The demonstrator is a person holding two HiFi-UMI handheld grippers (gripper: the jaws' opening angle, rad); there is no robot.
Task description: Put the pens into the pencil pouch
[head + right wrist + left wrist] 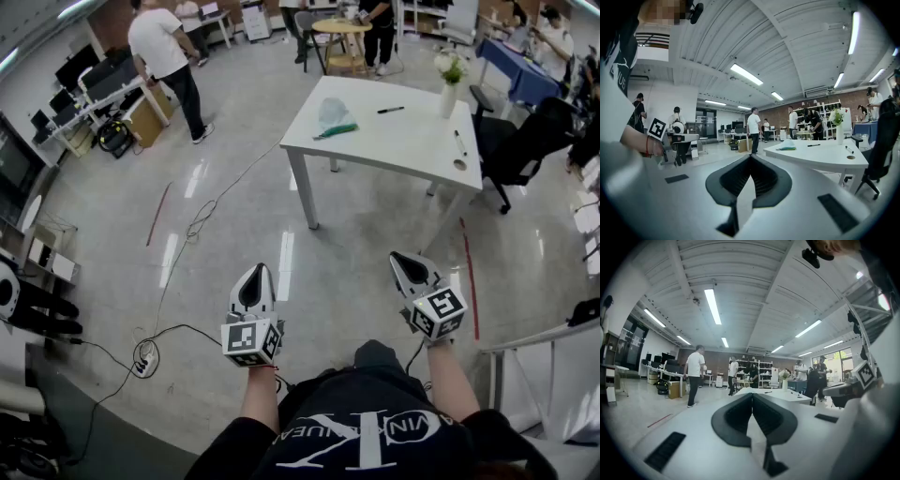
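A white table (403, 141) stands well ahead of me. On it lie a clear pencil pouch with a green edge (334, 117), a black pen (391, 110) and a second pen (460, 143) near the right edge. The pouch (789, 146) and both pens (813, 145) also show in the right gripper view. My left gripper (256, 277) and right gripper (407, 264) are held out over the floor, far short of the table. Both are shut and hold nothing. In the left gripper view the table (780, 393) shows beyond the shut jaws.
A vase with flowers (451, 82) stands on the table's far right. A black office chair (525, 141) sits beside the table. Cables (169, 333) trail over the floor at my left. People stand at desks (164, 52) further back. A red tape line (469, 277) marks the floor.
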